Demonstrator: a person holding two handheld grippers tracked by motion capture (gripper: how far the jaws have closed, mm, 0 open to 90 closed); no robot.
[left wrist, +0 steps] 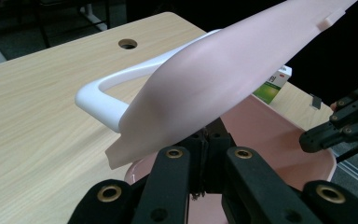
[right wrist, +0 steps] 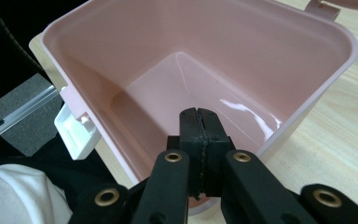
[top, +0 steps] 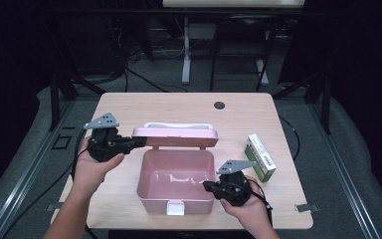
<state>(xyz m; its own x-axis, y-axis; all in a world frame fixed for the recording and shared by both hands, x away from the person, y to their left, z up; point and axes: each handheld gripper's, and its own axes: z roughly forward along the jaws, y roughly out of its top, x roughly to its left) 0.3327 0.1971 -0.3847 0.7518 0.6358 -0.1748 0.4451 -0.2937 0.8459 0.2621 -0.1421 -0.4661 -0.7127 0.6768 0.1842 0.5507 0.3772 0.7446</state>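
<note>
Jaws shut: left gripper (top: 140, 142) under lid (top: 175, 136)

room dark | floor (top: 30, 149) grey carpet | wooden table (top: 179, 107) with cable hole (top: 219, 105) | second desk (top: 234, 3) behind

Glossy pink plastic box (top: 175, 181) on matt wood-grain table (top: 189, 107).

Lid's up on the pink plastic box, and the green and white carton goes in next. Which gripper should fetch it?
Probably the right gripper. It sits at the pink plastic box's right rim, jaws shut and empty, beside the green and white carton. The left gripper is at the raised pink lid, seemingly propping it.
</note>
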